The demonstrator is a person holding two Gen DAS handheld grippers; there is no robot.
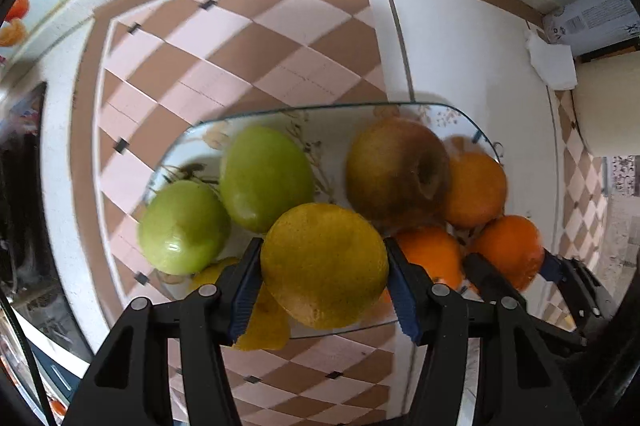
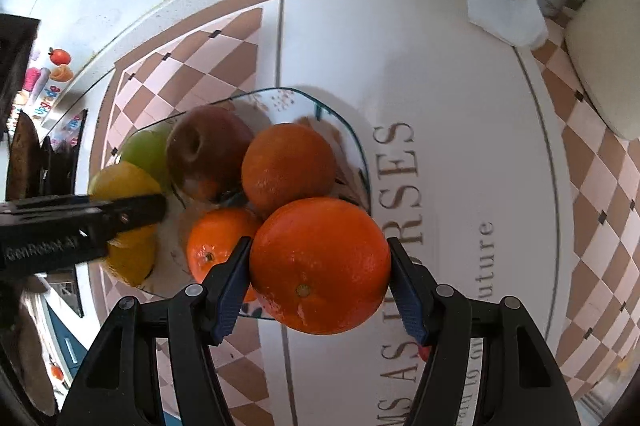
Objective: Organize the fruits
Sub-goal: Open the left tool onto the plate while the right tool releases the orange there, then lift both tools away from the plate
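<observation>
A glass plate (image 1: 340,110) (image 2: 280,94) on the table holds fruit. My left gripper (image 1: 324,266) is shut on a yellow lemon (image 1: 324,266) above the plate's near edge. Two green apples (image 1: 184,226) (image 1: 264,178) lie at its left, a brownish apple (image 1: 396,170) (image 2: 208,150) in the middle, and oranges (image 1: 476,190) (image 1: 432,254) at the right. Another yellow lemon (image 1: 260,322) lies under the held one. My right gripper (image 2: 320,266) is shut on an orange (image 2: 320,266) (image 1: 508,246) over the plate's right near corner, beside two oranges (image 2: 288,166) (image 2: 216,242).
The table has a checkered tablecloth (image 1: 200,66) with a white printed panel (image 2: 460,106). A crumpled white tissue (image 1: 552,62) (image 2: 508,14) and a carton (image 1: 592,18) lie at the far right. A cream container (image 2: 600,66) stands at the right edge.
</observation>
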